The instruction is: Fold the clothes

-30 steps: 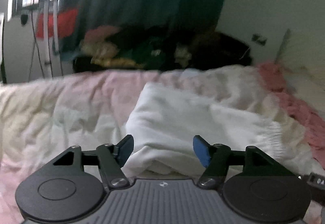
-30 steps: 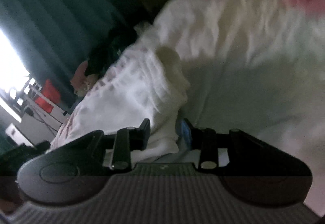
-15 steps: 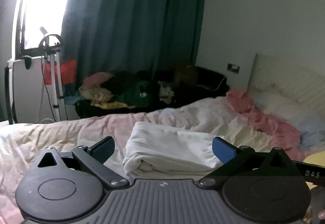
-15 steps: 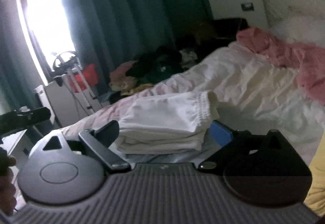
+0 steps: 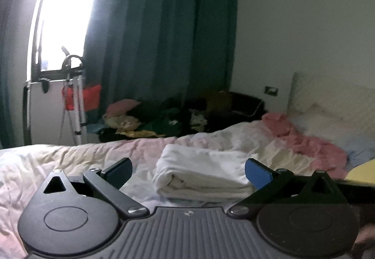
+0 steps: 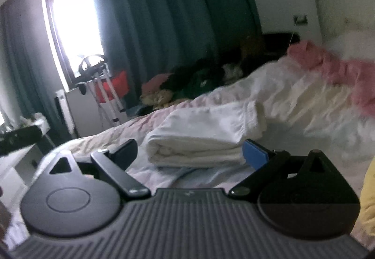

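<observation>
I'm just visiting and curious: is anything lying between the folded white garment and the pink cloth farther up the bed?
Only rumpled pale bedding separates the folded white garment from the pink cloth; no other item lies there, as both wrist views show.

Background only: dark green curtain [image 5: 164, 43] covers most of the far wall, bright window [image 5: 63, 17] to its left, a silver tripod [image 5: 75, 99] standing below the window with something red [image 5: 90, 97] just beside it. Wall socket [image 5: 271, 90] sits on the white wall right of the curtain, near the pale headboard [image 5: 332, 94]. Bed is covered by a rumpled pale quilt [image 5: 58, 160], with a yellow item [image 6: 368, 198] at the right edge of both views.
</observation>
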